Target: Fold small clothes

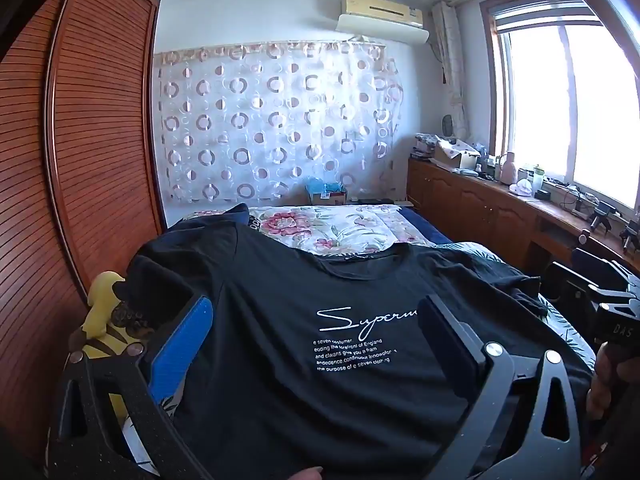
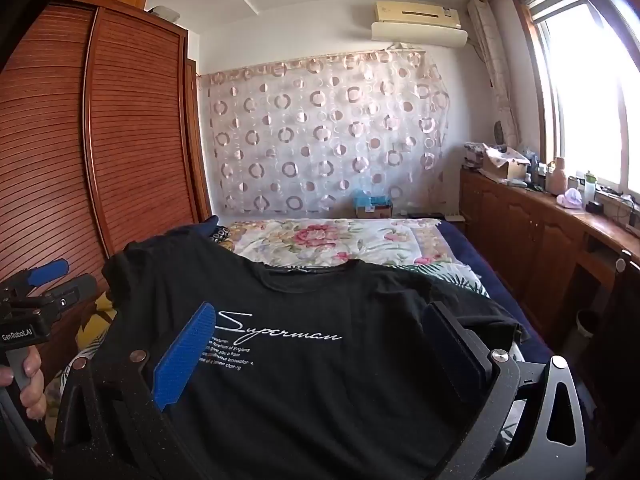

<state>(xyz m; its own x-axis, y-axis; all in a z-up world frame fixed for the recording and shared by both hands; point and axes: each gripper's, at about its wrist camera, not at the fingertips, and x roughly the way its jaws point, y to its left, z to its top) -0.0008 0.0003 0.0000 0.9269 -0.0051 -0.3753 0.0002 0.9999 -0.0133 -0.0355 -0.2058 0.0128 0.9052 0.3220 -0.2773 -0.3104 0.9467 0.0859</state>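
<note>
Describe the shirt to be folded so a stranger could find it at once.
Start at the bed beside the slatted wooden wardrobe. On its near end, in front of the floral quilt, lies a black T-shirt, spread front up. Its white script print reading "Superman" sets it apart from the patterned bedding around it.

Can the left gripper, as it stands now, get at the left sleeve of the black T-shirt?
Probably yes. The left gripper is open above the black T-shirt, which lies flat on the bed. The left sleeve is uncovered just ahead of its blue finger, with nothing lying between them.
</note>
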